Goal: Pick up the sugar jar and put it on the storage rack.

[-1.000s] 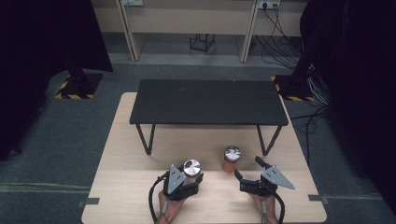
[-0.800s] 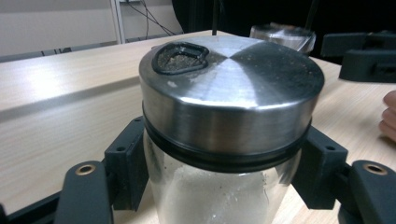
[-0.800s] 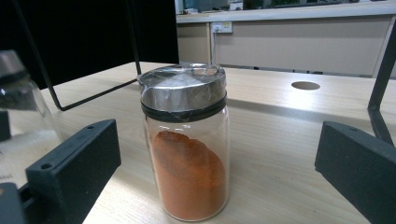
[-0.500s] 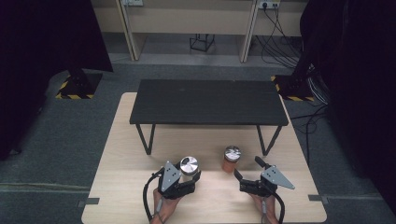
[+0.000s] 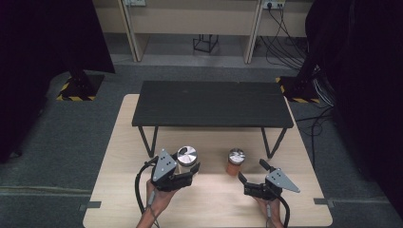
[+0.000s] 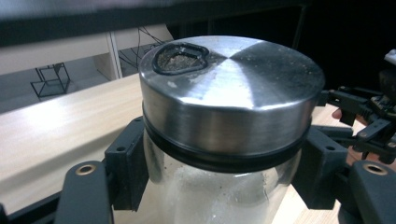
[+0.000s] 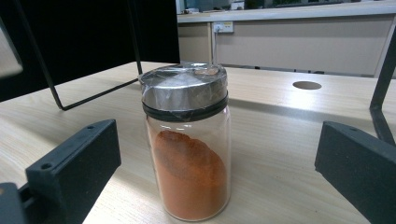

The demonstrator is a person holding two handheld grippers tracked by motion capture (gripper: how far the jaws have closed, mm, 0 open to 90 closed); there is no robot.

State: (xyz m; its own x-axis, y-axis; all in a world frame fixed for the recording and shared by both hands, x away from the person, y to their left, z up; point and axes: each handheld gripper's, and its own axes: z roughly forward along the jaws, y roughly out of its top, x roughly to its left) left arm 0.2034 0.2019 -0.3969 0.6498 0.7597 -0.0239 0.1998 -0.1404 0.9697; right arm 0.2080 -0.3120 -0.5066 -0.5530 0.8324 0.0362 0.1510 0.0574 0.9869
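Left gripper [image 5: 186, 172] clamped on clear jar [image 5: 187, 156] just under steel lid, pads [image 6: 127, 164] on both sides of glass; I judge grip below lid rim keeps jar from slipping while carried. Jar near-left on table [image 5: 114, 190], in front of black rack [image 5: 211, 103]. Right gripper [image 5: 248, 179] jaws wide, nothing held, lined up on orange spice jar [image 7: 189, 140] standing upright just beyond, I judge ready for pickup. Surface pale wood; grey floor, cables far right.
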